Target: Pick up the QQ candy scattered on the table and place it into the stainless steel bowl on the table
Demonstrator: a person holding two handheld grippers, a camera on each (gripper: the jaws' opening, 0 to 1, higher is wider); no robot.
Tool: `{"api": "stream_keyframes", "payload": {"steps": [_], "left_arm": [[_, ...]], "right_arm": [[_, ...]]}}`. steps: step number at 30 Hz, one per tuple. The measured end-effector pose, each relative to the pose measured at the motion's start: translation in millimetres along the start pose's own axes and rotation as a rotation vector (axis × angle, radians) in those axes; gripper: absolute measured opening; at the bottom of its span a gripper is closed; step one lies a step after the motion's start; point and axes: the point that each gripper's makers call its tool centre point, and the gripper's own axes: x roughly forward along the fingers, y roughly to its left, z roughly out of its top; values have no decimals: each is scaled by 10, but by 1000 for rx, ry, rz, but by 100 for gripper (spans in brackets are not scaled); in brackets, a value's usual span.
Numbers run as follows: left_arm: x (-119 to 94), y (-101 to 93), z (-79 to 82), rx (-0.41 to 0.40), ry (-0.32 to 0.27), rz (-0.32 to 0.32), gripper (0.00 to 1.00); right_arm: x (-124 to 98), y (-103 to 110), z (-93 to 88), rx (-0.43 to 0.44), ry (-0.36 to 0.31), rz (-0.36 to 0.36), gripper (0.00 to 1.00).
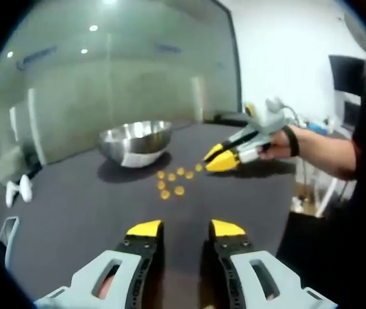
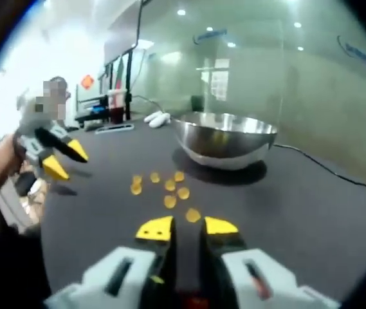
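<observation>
Several yellow QQ candies (image 1: 172, 181) lie in a loose cluster on the dark table (image 1: 92, 219), just in front of the stainless steel bowl (image 1: 136, 142). My left gripper (image 1: 186, 228) hangs open above the near table, well short of the candies, with nothing between its jaws. My right gripper (image 1: 219, 158) comes in from the right, held by a hand, with its yellow tips slightly apart just right of the cluster. In the right gripper view, my right gripper (image 2: 188, 226) is narrowly open right behind the nearest candy (image 2: 193, 215). The bowl (image 2: 224, 136) stands beyond, and the left gripper (image 2: 65, 159) hovers at the left.
White handheld devices (image 1: 17, 190) lie near the table's left edge, and they (image 2: 157, 118) appear again beside the bowl. A red cup (image 2: 115, 106) and clutter sit at the far end. A glass wall (image 1: 137, 71) stands behind the table. A person's forearm (image 1: 324, 151) reaches in from the right.
</observation>
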Motion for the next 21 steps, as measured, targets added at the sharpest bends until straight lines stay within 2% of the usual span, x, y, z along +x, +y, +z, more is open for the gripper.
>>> {"api": "stream_keyframes", "payload": {"steps": [5,8,11,13,21], "left_arm": [[-45,21,10,2,-3,9,30],[-86,55,-13,-2,-1,22,30],[-118,94,-57,-9,7,40,30],[-135,101,-73,-14,9,45,30],[-132,87,-78,-13,9,46,30]], "right_arm": [[96,-11,27,-27,10,-4,18],[168,-32,-21,-13,31,-5,18],[190,-8,-8,9,18,6,15],[198,20,-8,-6,8,22,11],[193,18,-6,22,-9,18,11]]}}
